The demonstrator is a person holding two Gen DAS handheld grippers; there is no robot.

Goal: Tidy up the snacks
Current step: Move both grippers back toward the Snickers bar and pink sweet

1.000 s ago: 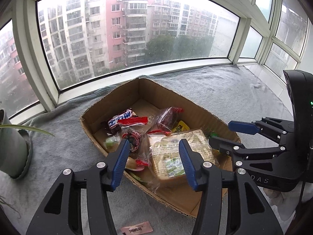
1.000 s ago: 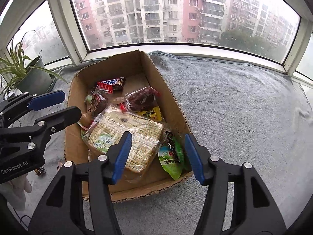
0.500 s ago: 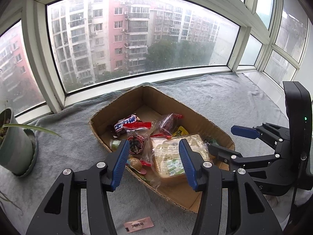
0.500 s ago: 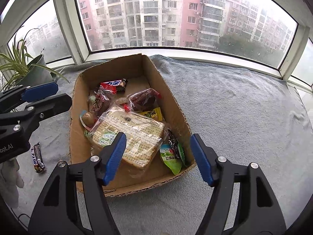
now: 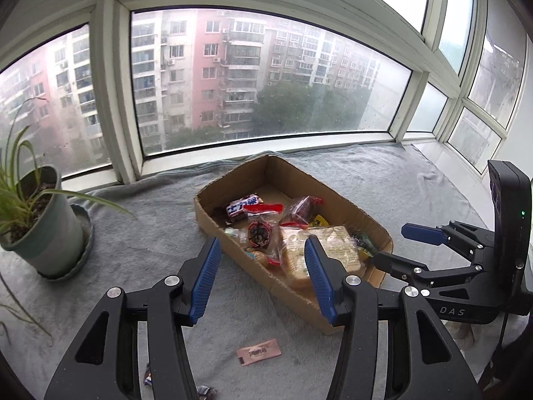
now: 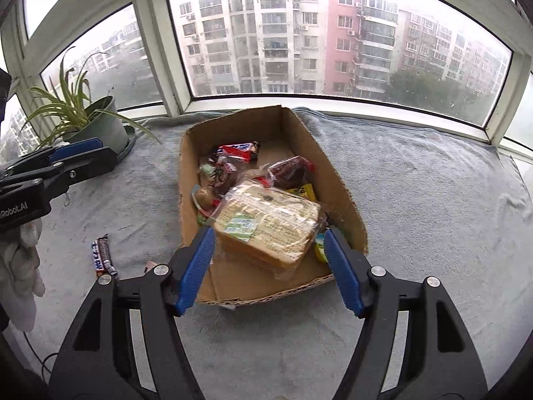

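1. Lengthwise, the box (image 6: pixel 336 180) runs from the near edge of the counter (image 6: pixel 433 200) toward the window (image 6: pixel 299 33), its far end slanting slightly right in the right wrist view; it sits flat, open side up.
2. Grey cloth covers the counter, which fills a bay of windows facing apartment blocks; a potted plant (image 5: pixel 43 230) stands well left of the box.
3. Inside, a bagged bread loaf (image 6: pixel 269 223) lies tilted toward the near end, its long side across the box. Behind it sit a dark red packet (image 6: pixel 289 171), a yellow packet (image 6: pixel 304 191), a red-and-white bar (image 6: pixel 238 150) at the far end and small wrapped sweets (image 6: pixel 216 176) along the left wall. A green pouch (image 6: pixel 319 250) is wedged at the near right corner.
4. Outside the box, a candy bar (image 6: pixel 101 255) and a pink sachet (image 5: pixel 259 351) lie on the cloth to its near left.
5. Left gripper (image 5: pixel 263 276) and right gripper (image 6: pixel 269 266) hover short of the box, jaws released, nothing between them.
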